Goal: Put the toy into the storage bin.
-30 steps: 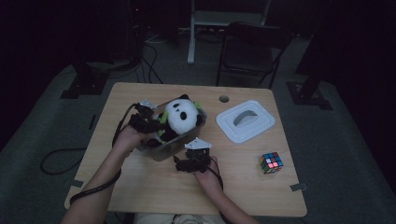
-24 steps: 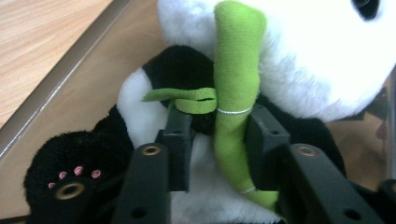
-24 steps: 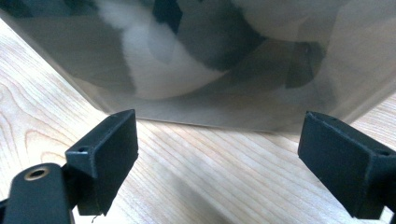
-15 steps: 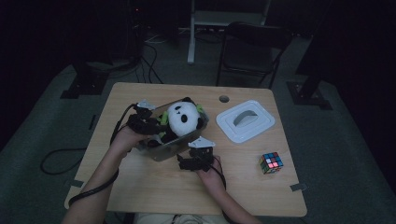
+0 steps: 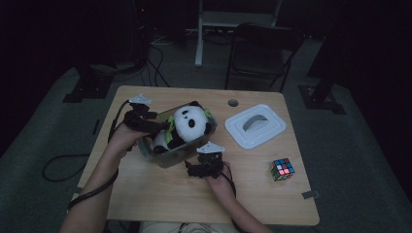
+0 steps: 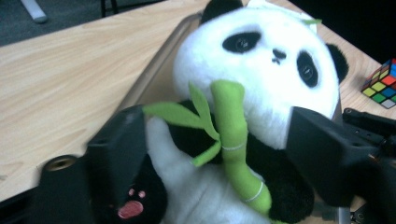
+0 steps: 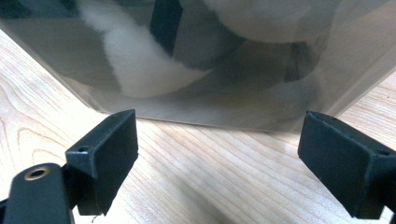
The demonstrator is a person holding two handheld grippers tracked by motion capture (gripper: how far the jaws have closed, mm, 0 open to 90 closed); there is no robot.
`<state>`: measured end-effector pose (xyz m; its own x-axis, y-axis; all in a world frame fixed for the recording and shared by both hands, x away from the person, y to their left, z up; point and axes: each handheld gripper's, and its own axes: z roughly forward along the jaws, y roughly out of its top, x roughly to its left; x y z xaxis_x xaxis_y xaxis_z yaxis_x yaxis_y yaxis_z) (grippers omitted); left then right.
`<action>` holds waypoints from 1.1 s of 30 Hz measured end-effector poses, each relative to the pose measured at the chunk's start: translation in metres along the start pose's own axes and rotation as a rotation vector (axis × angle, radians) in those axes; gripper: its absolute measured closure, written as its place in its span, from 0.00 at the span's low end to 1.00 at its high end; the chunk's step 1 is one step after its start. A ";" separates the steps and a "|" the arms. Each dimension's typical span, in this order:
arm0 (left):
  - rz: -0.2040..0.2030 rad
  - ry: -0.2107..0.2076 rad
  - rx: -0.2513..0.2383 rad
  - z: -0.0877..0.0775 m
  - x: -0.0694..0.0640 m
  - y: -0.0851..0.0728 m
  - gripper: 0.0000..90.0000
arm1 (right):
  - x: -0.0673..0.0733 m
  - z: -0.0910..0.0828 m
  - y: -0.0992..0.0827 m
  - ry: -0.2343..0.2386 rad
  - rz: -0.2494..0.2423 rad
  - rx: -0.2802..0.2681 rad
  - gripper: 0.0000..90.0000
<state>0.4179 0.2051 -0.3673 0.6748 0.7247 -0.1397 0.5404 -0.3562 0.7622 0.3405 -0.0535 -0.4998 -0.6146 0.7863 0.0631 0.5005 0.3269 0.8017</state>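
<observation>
Panda toy (image 5: 187,124) sits in a clear plastic box (image 5: 182,155) left of centre in the high view, its white head rising above the rim and a green bamboo stalk (image 6: 236,144) held against its chest. The left gripper (image 6: 219,154) reaches in from the left, its jaws set wide on either side of the toy's body; they look to bracket it rather than squeeze it, probably to seat it deeper or lift it out. The right gripper (image 5: 197,170) rests low on the table (image 5: 160,194) just before the box's near wall, jaws spread and empty, likely ready to steady the box. A white lid (image 5: 255,126) lies apart at the right of the table, so the box is uncovered, and a colour cube (image 5: 282,169) sits lower right. Through the cloudy wall in the right gripper view the toy is just grey and white shapes. Its legs are cut off at the bottom of the left gripper view. Dim light hides the room beyond.
</observation>
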 end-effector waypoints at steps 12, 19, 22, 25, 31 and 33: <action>-0.053 0.081 -0.022 -0.003 0.037 0.005 0.09 | -0.002 0.001 -0.001 0.015 0.001 0.013 0.13; -0.106 0.141 -0.088 -0.001 0.066 -0.005 0.03 | -0.004 0.001 -0.002 0.025 0.008 0.016 0.13; -0.104 0.179 -0.101 0.005 0.078 -0.012 0.03 | -0.004 0.002 -0.002 0.027 0.009 0.016 0.13; -0.136 0.213 -0.103 0.012 0.091 -0.021 0.05 | -0.003 0.003 -0.002 0.030 0.005 0.015 0.13; -0.201 0.248 -0.114 0.027 0.114 -0.036 0.05 | -0.003 0.006 -0.004 0.036 0.003 0.029 0.13; -0.210 0.259 -0.098 0.033 0.119 -0.040 0.05 | -0.003 0.006 -0.005 0.035 0.006 0.026 0.13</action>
<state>0.4934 0.2862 -0.4354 0.3967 0.9064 -0.1447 0.5948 -0.1338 0.7927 0.3437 -0.0546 -0.5075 -0.6322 0.7696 0.0895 0.5201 0.3359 0.7853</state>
